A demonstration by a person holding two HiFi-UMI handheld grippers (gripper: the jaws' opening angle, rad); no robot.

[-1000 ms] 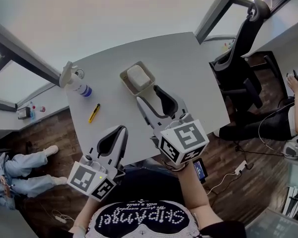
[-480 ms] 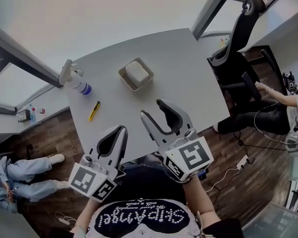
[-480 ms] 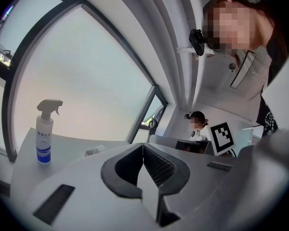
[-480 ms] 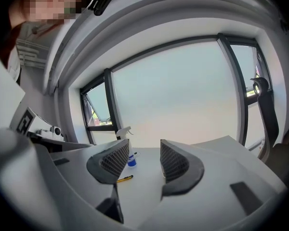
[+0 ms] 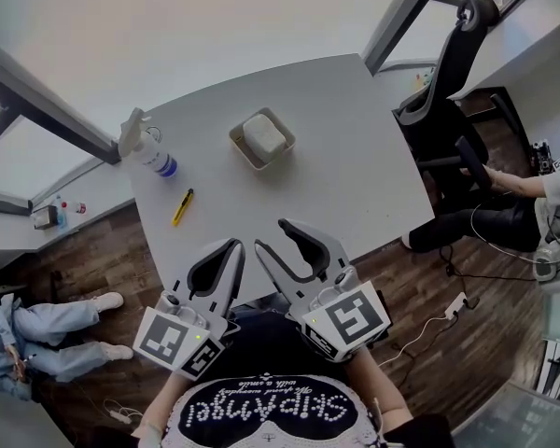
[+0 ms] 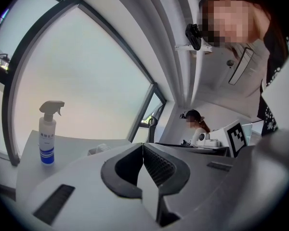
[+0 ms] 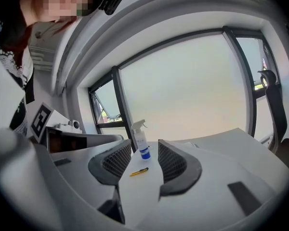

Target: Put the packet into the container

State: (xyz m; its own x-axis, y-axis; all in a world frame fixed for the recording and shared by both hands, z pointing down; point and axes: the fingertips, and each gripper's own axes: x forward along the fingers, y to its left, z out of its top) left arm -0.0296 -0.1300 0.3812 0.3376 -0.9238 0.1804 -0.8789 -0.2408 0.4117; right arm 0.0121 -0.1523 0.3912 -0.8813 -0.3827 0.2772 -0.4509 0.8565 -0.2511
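White packet (image 5: 264,136) lying flat inside beige square container (image 5: 238,147).

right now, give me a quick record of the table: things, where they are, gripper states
container: far middle of table, holds the packet
spray bottle: upright, far left corner
yellow tool: lying flat on the left, nearer than the bottle
left gripper: shut, empty, over the near edge
right gripper: open, jaws have just been closing, nothing between them
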